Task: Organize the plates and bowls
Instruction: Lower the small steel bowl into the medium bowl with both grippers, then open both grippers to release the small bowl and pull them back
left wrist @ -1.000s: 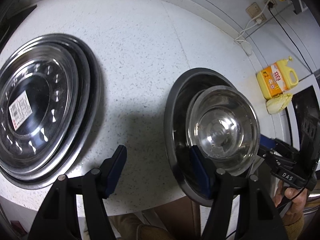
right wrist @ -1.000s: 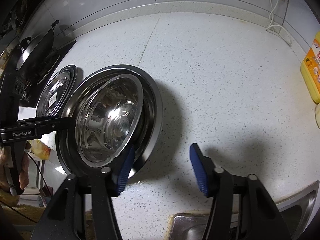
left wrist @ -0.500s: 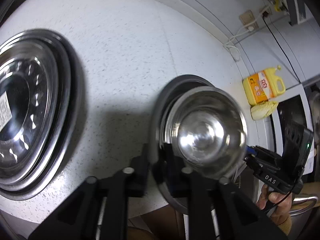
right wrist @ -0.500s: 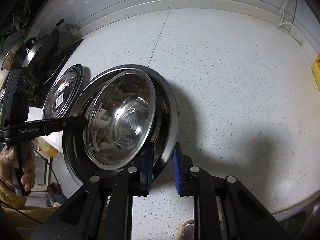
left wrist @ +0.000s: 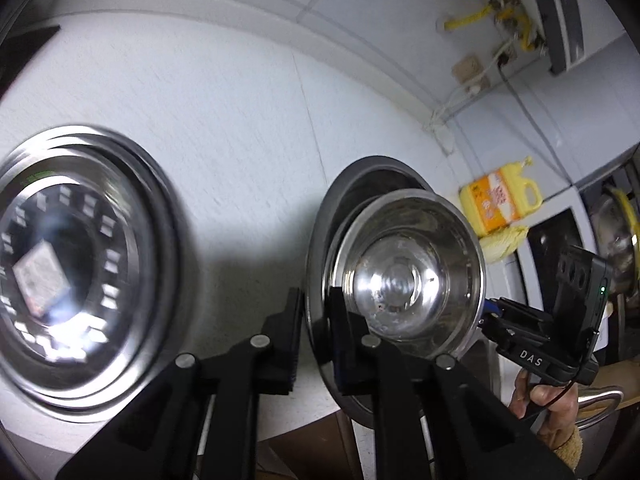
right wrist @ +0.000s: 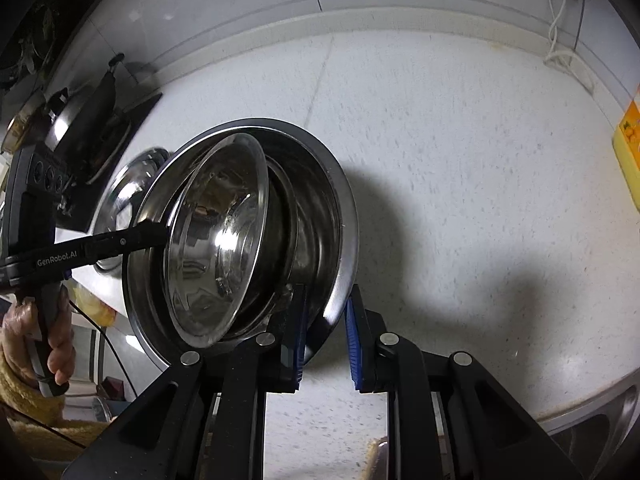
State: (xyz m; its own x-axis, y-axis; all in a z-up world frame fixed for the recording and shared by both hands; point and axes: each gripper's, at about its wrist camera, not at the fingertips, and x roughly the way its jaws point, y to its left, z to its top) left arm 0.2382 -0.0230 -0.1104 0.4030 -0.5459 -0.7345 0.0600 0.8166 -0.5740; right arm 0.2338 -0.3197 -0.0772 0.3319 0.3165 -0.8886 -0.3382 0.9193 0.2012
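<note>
A wide steel basin [left wrist: 360, 172] [right wrist: 320, 208] carries a smaller steel bowl [left wrist: 404, 276] [right wrist: 216, 248], which leans inside it. My left gripper [left wrist: 318, 336] is shut on the basin's left rim, one finger outside and one inside. It shows as a black arm [right wrist: 148, 236] in the right wrist view. My right gripper [right wrist: 324, 332] is shut on the opposite rim, and its tip [left wrist: 486, 314] appears in the left wrist view. The basin hangs tilted above the white counter [right wrist: 460, 160]. A stack of steel plates [left wrist: 80, 272] [right wrist: 128, 200] lies on the counter to the left.
A yellow detergent bottle [left wrist: 500, 200] [right wrist: 628, 160] and a yellow cloth [left wrist: 500, 240] sit at the counter's right end. A stove with a dark pan [right wrist: 80, 128] lies beyond the plates. A sink edge [right wrist: 600, 420] is at the lower right. A person's hands [right wrist: 52, 344] hold both grippers.
Both grippers have gone from open to shut on the basin's rim. The basin with the bowl has since come up off the counter and tilted, and the left wrist view now blurs.
</note>
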